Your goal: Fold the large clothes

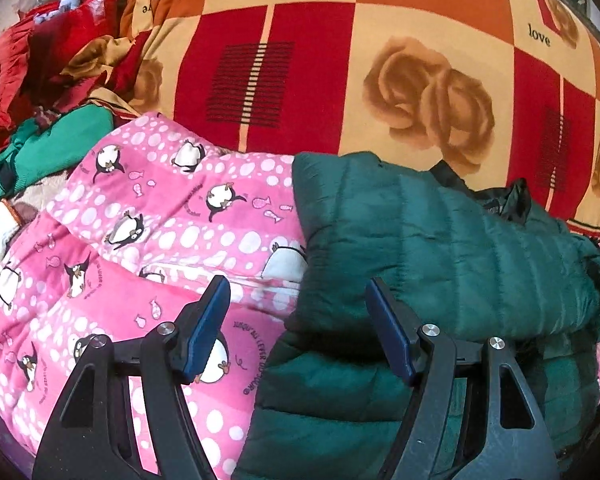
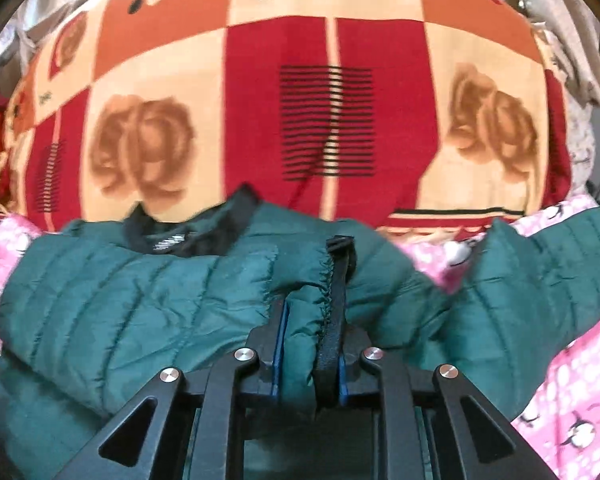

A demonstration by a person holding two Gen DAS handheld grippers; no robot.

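The right tongs (image 2: pixel 310 344) clench the green puffer jacket's (image 2: pixel 120 304) zipper edge; the left tongs (image 1: pixel 298 328) hang released over its 9 o'clock edge. It lies on a pink penguin blanket (image 1: pixel 160 220). Likely light, puffy, slippery: grip seams.

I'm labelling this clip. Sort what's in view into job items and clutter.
Job:
green puffer jacket
right gripper, shut on its edge
left gripper, open

Lying about:
pink penguin blanket
red and orange rose quilt
red clothes pile
green garment
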